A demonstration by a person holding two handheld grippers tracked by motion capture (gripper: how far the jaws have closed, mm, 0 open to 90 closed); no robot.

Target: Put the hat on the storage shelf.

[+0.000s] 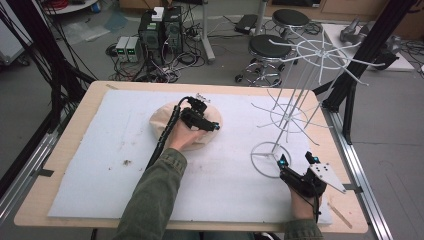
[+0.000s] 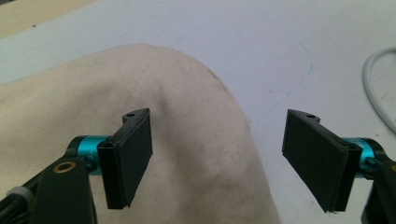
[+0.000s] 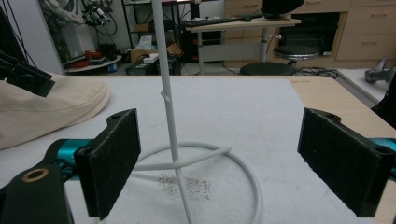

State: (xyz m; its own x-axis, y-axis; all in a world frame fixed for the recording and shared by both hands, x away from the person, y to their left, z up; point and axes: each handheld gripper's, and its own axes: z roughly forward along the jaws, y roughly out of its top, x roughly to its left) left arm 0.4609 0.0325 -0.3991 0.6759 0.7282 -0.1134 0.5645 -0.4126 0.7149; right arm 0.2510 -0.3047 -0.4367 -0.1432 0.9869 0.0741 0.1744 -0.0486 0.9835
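A cream fabric hat (image 1: 165, 120) lies on the white mat (image 1: 100, 165) near the table's middle. My left gripper (image 1: 207, 122) hovers right over the hat, jaws wide open, with nothing between them. In the left gripper view the cream hat (image 2: 70, 107) fills the lower left under the open left gripper (image 2: 219, 158). A white wire rack (image 1: 300, 95) stands on a ring base (image 1: 267, 157) at the right. My right gripper (image 1: 298, 161) sits open just in front of that base. In the right gripper view the rack's thin pole (image 3: 166, 93) rises between the spread jaws of the right gripper (image 3: 219, 163).
The wooden table (image 1: 65, 125) carries the mat. The rack's wire arms (image 1: 345, 55) spread out above the right side. Two black stools (image 1: 270, 47) and computer towers (image 1: 160, 30) stand on the floor beyond the far edge. A black frame post (image 1: 350, 100) rises by the right edge.
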